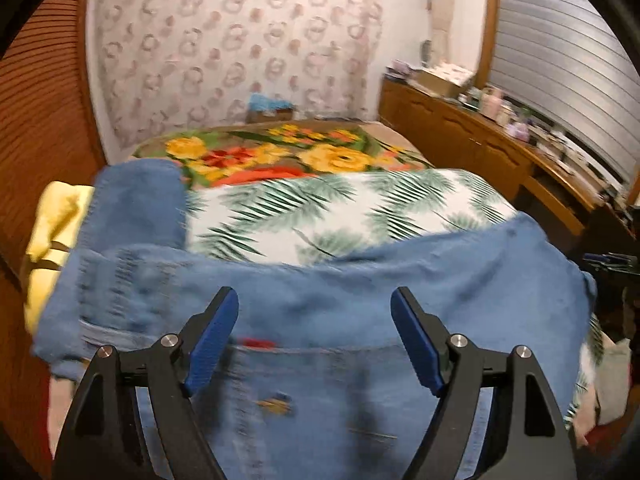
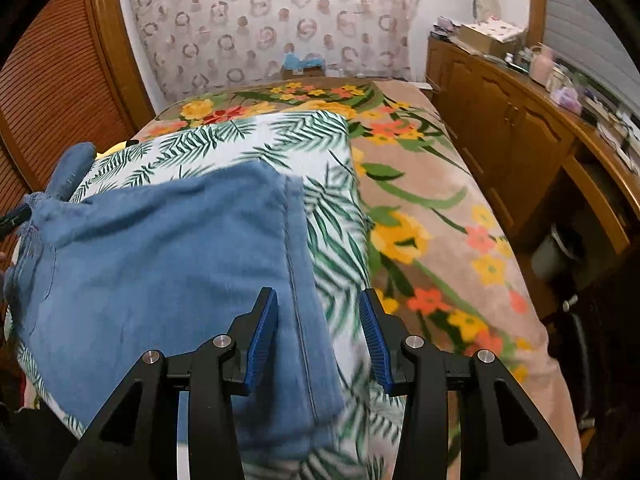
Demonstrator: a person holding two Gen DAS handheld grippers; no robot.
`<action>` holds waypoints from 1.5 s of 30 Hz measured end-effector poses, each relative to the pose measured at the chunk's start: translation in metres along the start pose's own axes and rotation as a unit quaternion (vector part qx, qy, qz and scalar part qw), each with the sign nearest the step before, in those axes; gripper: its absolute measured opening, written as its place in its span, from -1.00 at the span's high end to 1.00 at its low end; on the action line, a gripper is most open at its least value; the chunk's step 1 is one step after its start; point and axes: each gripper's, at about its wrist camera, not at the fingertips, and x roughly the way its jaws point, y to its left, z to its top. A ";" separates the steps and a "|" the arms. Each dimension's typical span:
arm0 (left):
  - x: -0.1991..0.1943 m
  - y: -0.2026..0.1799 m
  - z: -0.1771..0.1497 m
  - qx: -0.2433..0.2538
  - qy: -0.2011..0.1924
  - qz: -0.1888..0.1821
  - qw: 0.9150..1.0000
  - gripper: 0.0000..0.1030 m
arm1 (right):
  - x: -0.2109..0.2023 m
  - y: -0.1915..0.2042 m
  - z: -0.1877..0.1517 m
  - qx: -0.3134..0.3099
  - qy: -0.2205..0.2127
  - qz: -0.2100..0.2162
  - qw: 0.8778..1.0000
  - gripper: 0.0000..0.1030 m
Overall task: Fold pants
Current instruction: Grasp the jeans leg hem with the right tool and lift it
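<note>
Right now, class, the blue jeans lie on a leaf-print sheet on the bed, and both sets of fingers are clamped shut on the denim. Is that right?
Not quite. The jeans do lie on the leaf-print sheet, but both grippers are open: the left gripper and the right gripper hold nothing, as each wrist view shows.

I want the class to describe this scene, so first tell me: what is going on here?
A person holding a gripper in each hand is folding blue denim pants on a bed, over a palm-leaf sheet and a floral blanket. The left gripper is open above the waistband area. The right gripper is open around the pants' side edge, gripping nothing yet.
</note>
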 end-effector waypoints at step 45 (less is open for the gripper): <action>-0.055 -0.052 -0.040 0.013 -0.014 -0.004 1.000 -0.54 | -0.101 0.156 0.033 -0.161 -0.134 0.209 0.955 0.76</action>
